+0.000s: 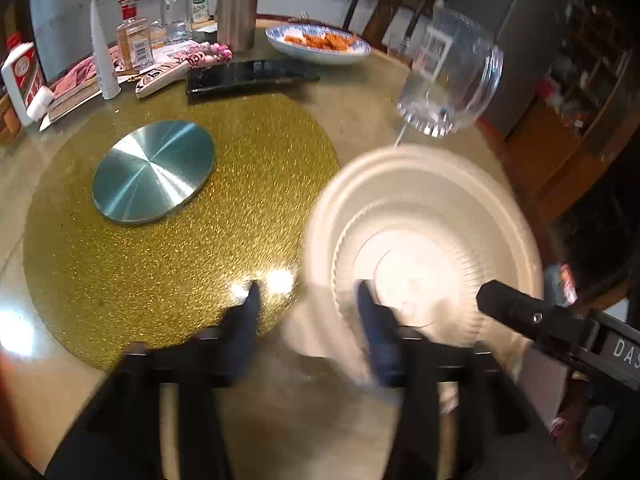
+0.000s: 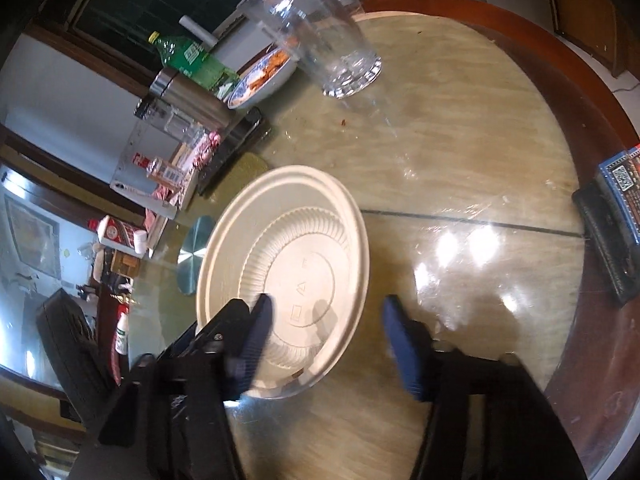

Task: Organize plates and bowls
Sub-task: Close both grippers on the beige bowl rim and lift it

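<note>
A cream ribbed disposable bowl sits inside a wider cream plate (image 2: 240,220) on the table; the bowl (image 2: 296,276) shows clearly in the right wrist view and blurred in the left wrist view (image 1: 424,248). My left gripper (image 1: 306,300) is open, its right finger over the bowl's near rim, its left finger over the gold mat. My right gripper (image 2: 326,312) is open, its left finger over the bowl, its right finger over bare table. The right gripper's black finger also shows in the left wrist view (image 1: 516,308).
A clear glass (image 2: 320,40) stands beyond the plate. A blue-patterned dish of orange food (image 1: 318,42) sits farther back. A gold mat (image 1: 180,220) carries a round metal disc (image 1: 154,170). Bottles, a steel flask (image 1: 236,4) and a black phone (image 1: 252,78) crowd the far left. A black wallet (image 2: 608,236) lies at right.
</note>
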A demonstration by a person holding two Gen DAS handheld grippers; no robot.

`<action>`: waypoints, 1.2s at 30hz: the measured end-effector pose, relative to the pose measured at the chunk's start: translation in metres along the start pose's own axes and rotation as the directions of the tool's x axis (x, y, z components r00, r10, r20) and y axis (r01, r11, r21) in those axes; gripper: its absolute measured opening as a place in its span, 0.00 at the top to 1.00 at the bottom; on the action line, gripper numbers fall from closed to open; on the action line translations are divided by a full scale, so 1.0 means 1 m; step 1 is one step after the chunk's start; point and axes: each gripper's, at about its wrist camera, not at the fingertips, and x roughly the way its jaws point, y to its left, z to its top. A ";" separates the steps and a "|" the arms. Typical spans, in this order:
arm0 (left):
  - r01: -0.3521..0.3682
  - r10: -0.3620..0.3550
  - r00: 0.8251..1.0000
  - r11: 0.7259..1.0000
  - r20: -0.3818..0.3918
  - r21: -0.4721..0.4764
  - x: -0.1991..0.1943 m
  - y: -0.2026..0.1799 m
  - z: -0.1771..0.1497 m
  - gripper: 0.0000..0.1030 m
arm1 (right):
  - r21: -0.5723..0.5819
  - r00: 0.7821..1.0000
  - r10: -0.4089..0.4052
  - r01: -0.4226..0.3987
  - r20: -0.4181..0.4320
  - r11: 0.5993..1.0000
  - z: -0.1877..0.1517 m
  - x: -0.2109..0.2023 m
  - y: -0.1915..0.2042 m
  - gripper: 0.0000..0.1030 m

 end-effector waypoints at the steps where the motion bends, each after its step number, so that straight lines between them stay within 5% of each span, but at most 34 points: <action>1: 0.001 -0.001 1.000 1.000 0.011 0.004 -0.001 0.000 -0.001 0.73 | -0.009 1.000 -0.010 0.010 -0.002 1.000 -0.002 0.001 0.002 0.69; 2: -0.012 0.012 1.000 1.000 0.020 0.017 -0.004 0.000 -0.001 0.73 | -0.017 1.000 -0.007 0.007 -0.004 1.000 -0.003 0.002 0.003 0.78; 5: -0.022 0.022 1.000 1.000 0.017 0.021 -0.007 0.002 -0.003 0.74 | -0.045 1.000 -0.026 0.026 0.000 0.999 -0.010 0.002 0.009 0.80; 22: -0.091 0.089 0.995 0.995 0.049 0.032 -0.039 0.030 -0.030 0.74 | -0.148 0.999 -0.043 0.039 -0.021 0.988 -0.039 0.006 0.044 0.87; 36: -0.109 0.112 0.992 0.993 0.062 -0.048 -0.065 0.084 -0.055 0.74 | -0.255 0.996 -0.065 0.048 -0.058 0.966 -0.073 0.018 0.095 0.88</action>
